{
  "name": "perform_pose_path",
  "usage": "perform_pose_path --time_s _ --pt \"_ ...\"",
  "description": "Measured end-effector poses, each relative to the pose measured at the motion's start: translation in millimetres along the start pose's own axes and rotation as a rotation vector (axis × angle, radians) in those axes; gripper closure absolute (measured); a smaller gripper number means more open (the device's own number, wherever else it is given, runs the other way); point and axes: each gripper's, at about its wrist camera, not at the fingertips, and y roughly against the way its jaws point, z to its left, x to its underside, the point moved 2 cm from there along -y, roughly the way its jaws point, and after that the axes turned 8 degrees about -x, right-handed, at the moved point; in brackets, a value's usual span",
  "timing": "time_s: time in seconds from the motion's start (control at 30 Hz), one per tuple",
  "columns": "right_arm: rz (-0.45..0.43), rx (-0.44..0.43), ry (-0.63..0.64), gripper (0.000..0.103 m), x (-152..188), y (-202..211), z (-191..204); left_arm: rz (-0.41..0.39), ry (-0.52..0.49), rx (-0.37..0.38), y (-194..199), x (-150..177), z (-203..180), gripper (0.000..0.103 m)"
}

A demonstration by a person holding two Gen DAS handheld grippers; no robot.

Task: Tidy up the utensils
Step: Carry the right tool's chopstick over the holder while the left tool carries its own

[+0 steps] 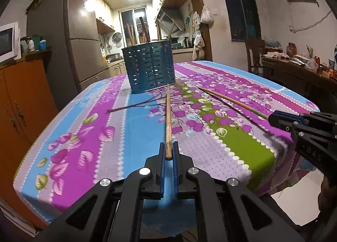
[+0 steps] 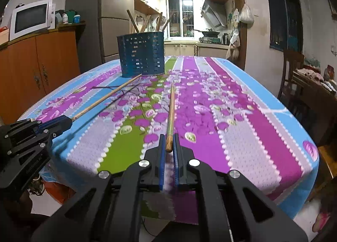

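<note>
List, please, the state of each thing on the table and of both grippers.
left gripper: jaws shut on left chopstick
right gripper: jaws shut on right chopstick
left chopstick: held at its near end, pointing toward the holder
right chopstick: held at its near end
utensil holder: upright, already holds several utensils
tablecloth: spread over the table

Two wide fisheye views, each looking forward and slightly downward along its own gripper, low and close over the near edge of the tabletop point(image 1: 69, 140). The left view faces the far kitchen, with the right gripper point(image 1: 271, 118) at its right edge. The right view faces likewise, the left gripper point(image 2: 68, 123) at its left. Both share the blue holder point(image 1: 150, 67) and floral cloth.
</note>
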Motion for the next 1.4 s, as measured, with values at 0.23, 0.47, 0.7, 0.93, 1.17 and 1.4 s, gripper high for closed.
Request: perform_pose_path --time_s 0.23,0.47,0.7,0.93,1.17,1.4 --pt "-0.075 0.000 0.058 0.098 -31 19 3 0.024 0.045 0.007 4 -18 22 0.096" --pt "-0.156 -0.017 0.137 0.098 -68 33 15 0.025 0.055 0.037 15 -39 37 0.095" --pt "-0.216 -0.062 0.177 0.098 -108 41 18 -0.010 0.122 0.075 25 -75 60 0.095" --pt "-0.182 -0.124 0.149 0.098 -149 39 9 -0.039 0.127 0.097 27 -120 77 0.095" --pt "-0.106 -0.167 0.127 0.098 -187 27 9 -0.019 0.114 0.166 16 -161 87 0.095" --pt "-0.041 -0.188 0.112 0.098 -215 12 10 -0.005 0.126 0.192 7 -195 97 0.095"
